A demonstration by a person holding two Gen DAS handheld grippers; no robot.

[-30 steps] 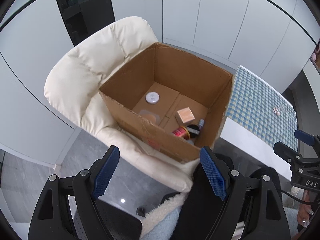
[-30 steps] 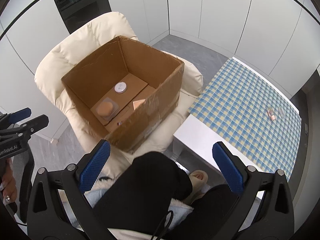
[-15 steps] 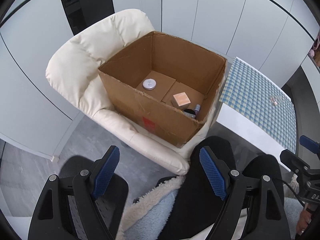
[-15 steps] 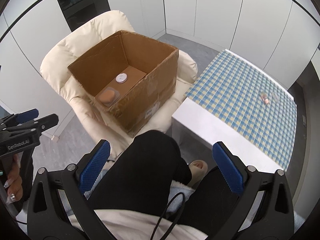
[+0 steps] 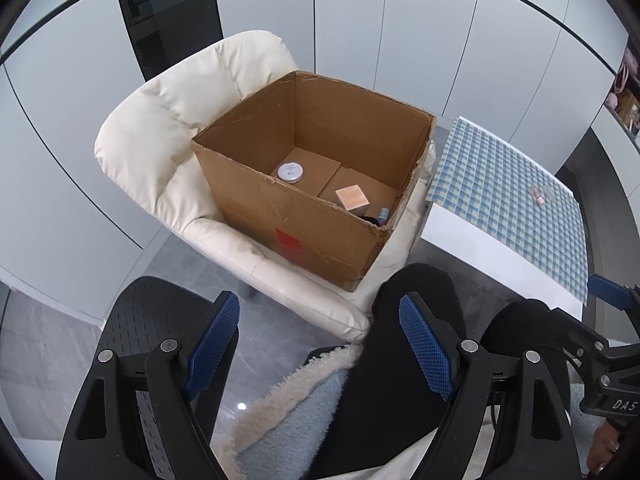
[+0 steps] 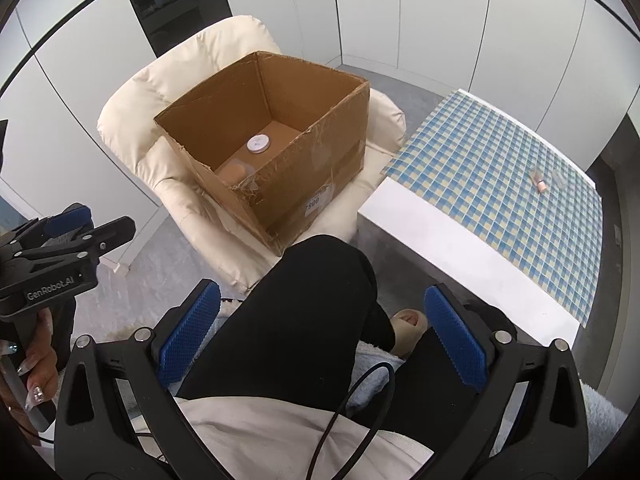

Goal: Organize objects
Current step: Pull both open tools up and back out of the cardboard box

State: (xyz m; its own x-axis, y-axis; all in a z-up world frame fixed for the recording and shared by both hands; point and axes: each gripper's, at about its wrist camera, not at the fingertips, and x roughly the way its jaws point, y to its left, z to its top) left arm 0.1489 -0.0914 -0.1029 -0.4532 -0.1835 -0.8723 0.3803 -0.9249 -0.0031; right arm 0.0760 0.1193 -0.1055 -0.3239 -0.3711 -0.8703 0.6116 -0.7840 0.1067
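Note:
An open cardboard box (image 5: 304, 220) (image 6: 320, 152) rests on a cream armchair (image 5: 160, 152) (image 6: 132, 120). Inside lie a round white-lidded jar (image 5: 291, 172) (image 6: 258, 144), a small peach cube box (image 5: 351, 197), a small blue bottle (image 5: 383, 214) and a round tan item (image 6: 235, 171). A small pink bottle (image 5: 537, 196) (image 6: 541, 185) lies on the blue checked table (image 5: 512, 200) (image 6: 500, 184). My left gripper (image 5: 320, 340) hangs open and holds nothing, well short of the box. My right gripper (image 6: 320, 328) is open too, over the person's black-clad legs.
The person's knees (image 6: 320, 280) lie between me and the armchair. A black perforated seat (image 5: 160, 312) sits low left in the left wrist view. White cabinet doors and a dark glass panel (image 5: 168, 16) stand behind. Grey floor (image 5: 192, 260) shows beside the armchair.
Both grippers have pulled back from the box, which now looks smaller and farther. The box's near wall hides more of its contents. Both stay open with nothing in them.

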